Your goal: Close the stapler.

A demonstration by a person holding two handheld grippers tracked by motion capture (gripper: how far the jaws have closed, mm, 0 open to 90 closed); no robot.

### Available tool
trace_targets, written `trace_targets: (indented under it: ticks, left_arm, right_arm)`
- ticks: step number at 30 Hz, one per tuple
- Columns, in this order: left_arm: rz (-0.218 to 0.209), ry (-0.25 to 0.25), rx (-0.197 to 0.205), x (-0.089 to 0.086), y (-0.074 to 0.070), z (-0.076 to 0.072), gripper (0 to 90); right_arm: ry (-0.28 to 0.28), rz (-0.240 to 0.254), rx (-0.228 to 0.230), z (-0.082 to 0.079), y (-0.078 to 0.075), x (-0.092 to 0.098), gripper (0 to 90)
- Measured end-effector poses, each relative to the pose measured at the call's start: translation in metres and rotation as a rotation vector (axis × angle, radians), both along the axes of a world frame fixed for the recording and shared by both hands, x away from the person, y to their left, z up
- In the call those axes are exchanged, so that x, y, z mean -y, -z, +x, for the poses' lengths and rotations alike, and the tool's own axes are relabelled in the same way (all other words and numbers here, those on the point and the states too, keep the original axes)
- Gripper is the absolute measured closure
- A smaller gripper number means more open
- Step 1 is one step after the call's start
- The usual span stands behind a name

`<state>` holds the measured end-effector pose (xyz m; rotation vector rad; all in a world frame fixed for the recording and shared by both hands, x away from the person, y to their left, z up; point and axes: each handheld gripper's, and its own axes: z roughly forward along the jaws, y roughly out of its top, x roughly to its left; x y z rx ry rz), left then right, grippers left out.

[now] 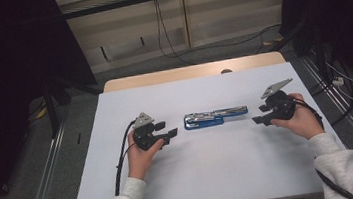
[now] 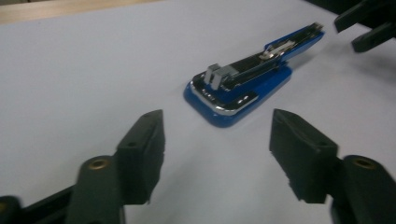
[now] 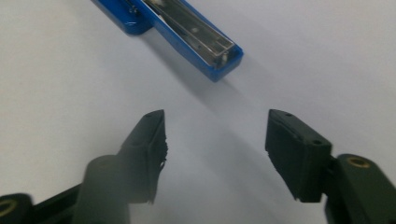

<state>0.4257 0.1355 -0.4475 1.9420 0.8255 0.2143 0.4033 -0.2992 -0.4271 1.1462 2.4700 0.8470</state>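
A blue and chrome stapler [image 1: 212, 117] lies flat in the middle of the white table, swung open so its metal magazine stretches to the right. My left gripper [image 1: 167, 132] is just left of the stapler's blue base [image 2: 236, 95], jaws open and empty. My right gripper [image 1: 261, 118] is just right of the magazine's tip [image 3: 217, 56], jaws also open with nothing between them. Both point inward at the stapler without touching it. The right gripper's fingertips [image 2: 369, 28] appear at the far end of the stapler in the left gripper view.
The white table top [image 1: 213, 176] has a wooden strip [image 1: 186, 72] along its far edge. Cables [image 1: 167, 35] run over the grey floor behind, and metal rails [image 1: 48, 184] flank the table. Dark curtains hang at both sides.
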Motion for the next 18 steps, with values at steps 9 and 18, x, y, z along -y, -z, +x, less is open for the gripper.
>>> trace_targets:
  ticks: [9, 18]
  left_arm:
    - [0.056, 0.023, -0.071, 0.024, 0.012, 0.026, 88.5]
    - [0.086, 0.051, -0.083, 0.038, 0.02, 0.032, 90.0]
  right_arm:
    - [0.065, -0.015, -0.014, 0.007, 0.01, -0.003, 90.0]
    - [0.059, -0.023, -0.019, 0.014, 0.018, -0.013, 90.0]
